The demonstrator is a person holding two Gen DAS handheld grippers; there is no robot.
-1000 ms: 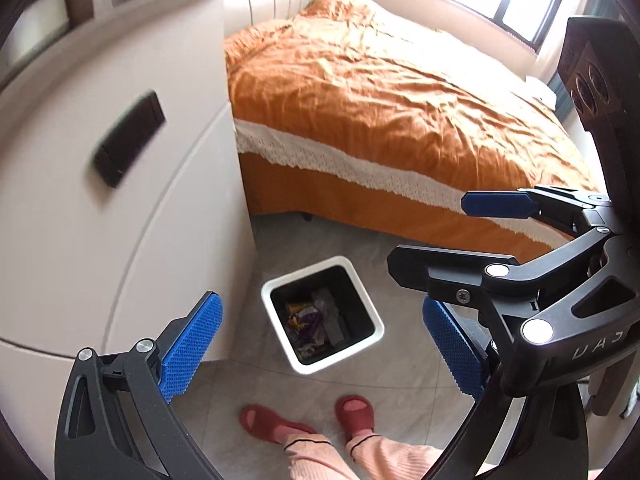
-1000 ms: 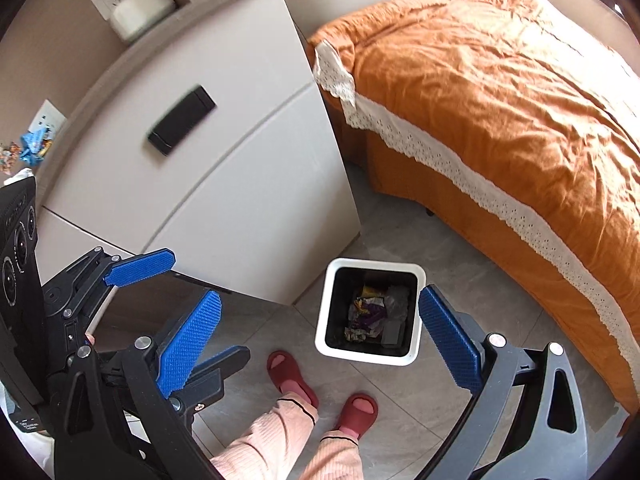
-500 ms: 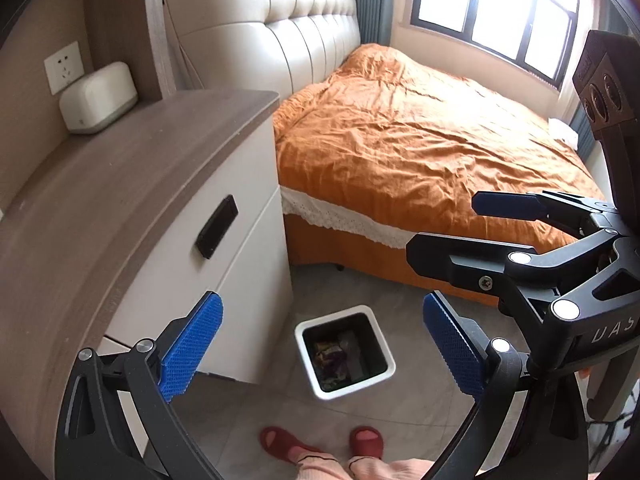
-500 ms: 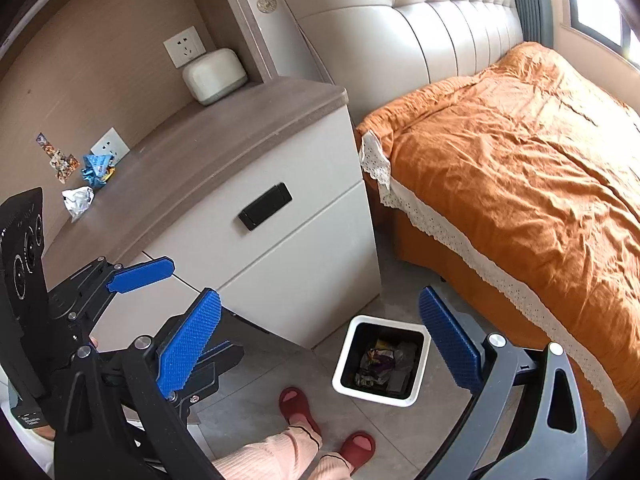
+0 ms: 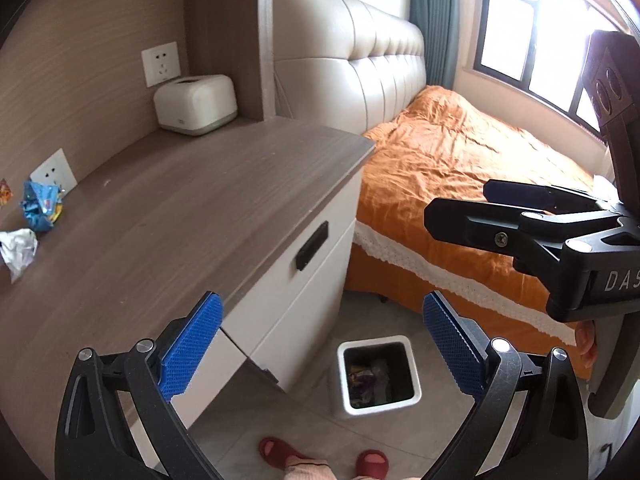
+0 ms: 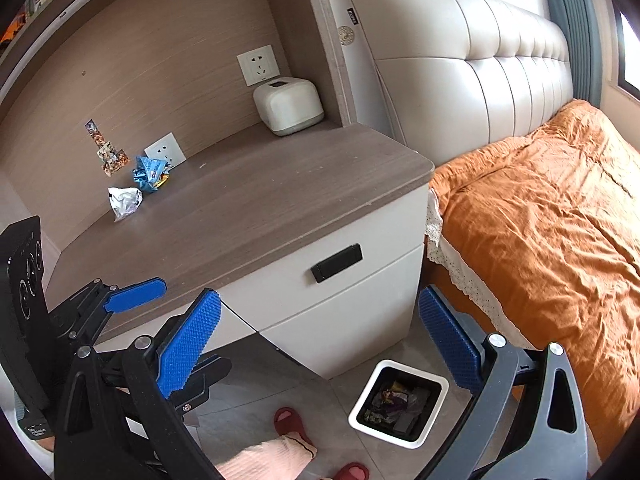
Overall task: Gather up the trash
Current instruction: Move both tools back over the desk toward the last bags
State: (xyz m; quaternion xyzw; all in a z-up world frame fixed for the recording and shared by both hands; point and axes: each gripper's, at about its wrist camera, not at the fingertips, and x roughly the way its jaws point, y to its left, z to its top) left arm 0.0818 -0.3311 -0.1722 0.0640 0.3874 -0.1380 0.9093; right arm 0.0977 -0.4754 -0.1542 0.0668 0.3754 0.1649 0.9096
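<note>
The right wrist view shows a strip of small picture stickers (image 6: pixel 107 152) on the wood back panel, which the left wrist view cuts off at its edge; the left view alone shows the window (image 5: pixel 532 40) and curtain (image 5: pixel 430 20) beyond the bed. Both grippers hang above the floor with nothing between their blue pads: the left gripper (image 5: pixel 320 344) is spread wide, and the right gripper (image 6: pixel 320 340) is spread wide too (each appears as a dark shape in the other's view). Two pieces of trash lie on the nightstand top (image 6: pixel 260 208), near the back panel: a crumpled blue wrapper (image 6: pixel 150 172) and a crumpled white wrapper (image 6: pixel 125 200) just beside it, close enough that I cannot tell whether they touch. One white square bin (image 6: pixel 398 404) stands on the grey tiled floor (image 5: pixel 400 436) between nightstand and bed, already holding several wrappers. Two wall sockets are visible, plus one white tissue box (image 6: pixel 288 106) at the back corner of the top. The nightstand has white drawer fronts with one black handle (image 6: pixel 337 268). The bed carries an orange cover (image 6: pixel 540 220) with a white lace trim, against a cream padded headboard (image 6: pixel 480 68). Two red slippers show at the bottom.
</note>
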